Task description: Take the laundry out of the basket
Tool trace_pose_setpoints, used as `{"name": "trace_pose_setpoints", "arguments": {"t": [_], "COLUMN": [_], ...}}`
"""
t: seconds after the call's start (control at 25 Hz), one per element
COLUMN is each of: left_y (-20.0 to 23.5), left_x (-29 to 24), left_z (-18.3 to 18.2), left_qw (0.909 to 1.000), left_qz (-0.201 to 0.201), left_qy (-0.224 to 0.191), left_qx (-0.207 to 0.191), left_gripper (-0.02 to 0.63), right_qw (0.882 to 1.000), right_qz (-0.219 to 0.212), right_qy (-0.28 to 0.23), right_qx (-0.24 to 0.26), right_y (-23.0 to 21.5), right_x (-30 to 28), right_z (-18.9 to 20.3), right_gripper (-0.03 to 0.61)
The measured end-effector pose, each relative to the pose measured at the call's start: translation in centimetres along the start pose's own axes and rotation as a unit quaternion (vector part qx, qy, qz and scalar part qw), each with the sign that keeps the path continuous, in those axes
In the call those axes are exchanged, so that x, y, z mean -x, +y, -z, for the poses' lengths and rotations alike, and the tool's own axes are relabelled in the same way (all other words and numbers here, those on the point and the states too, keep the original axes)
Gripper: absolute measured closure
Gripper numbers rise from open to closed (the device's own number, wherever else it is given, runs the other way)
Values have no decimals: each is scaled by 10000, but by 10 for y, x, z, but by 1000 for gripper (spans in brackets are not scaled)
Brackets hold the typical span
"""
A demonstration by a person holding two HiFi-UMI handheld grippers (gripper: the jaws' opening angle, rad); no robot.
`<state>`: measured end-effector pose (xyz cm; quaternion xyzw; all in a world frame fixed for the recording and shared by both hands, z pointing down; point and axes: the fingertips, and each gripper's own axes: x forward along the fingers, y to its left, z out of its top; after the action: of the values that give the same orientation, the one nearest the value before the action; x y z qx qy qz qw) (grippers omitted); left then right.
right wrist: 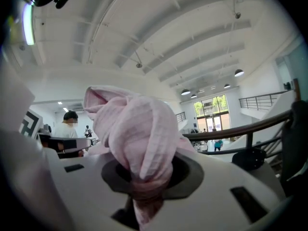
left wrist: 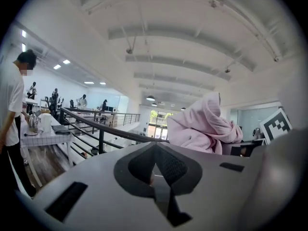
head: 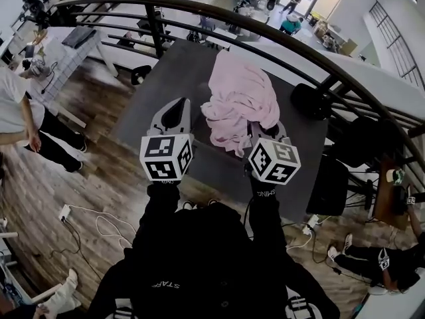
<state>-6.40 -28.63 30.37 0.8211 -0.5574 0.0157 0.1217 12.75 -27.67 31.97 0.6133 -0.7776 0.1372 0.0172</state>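
A pink cloth (head: 239, 102) hangs bunched in the air over the dark grey table (head: 166, 65), and my right gripper (head: 263, 130) is shut on its lower folds. In the right gripper view the pink cloth (right wrist: 137, 134) fills the space between the jaws of my right gripper (right wrist: 144, 179) and rises above them. My left gripper (head: 177, 105) is held up beside the cloth, to its left and apart from it, shut with nothing in it. In the left gripper view the left gripper (left wrist: 155, 152) has its jaw tips together, with the pink cloth (left wrist: 202, 126) off to the right. No basket is in view.
A curved black railing (head: 265, 28) runs behind the table, with a lower floor beyond it. A person in a white shirt (head: 16, 111) stands at the left. Black chairs (head: 332, 185) stand at the right, and cables (head: 99, 226) lie on the wooden floor.
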Motion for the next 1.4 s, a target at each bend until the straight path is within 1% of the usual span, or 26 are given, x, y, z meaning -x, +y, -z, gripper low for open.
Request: {"name": "trace_pose_setpoints", "arguments": {"t": [0.32,0.6,0.88,1.4], "left_y": [-9,-22,-33,-35], "left_x": [7,-2,-8,-4], "left_z": [-24,-35,-36,-35], "left_qw": [9991,9981,9975,9975], "left_qz": [83,177,262,269], "left_qy": [-363,-537,-570,-551], "left_qx": [-181,-246,-311,-338], "left_gripper": [615,615,615,615], "right_qw": [9973,9950,9927,9916], "right_qz": [-53,36,131,234], "right_qy": [-694,-995,-1192,-1264], "right_qx": [-216,-111,94,137], "right_y": [13,10,11,11], "right_x": [19,26,31,41], "right_z": [-39,-57,-66,-66], "right_gripper": [465,465,465,465]}}
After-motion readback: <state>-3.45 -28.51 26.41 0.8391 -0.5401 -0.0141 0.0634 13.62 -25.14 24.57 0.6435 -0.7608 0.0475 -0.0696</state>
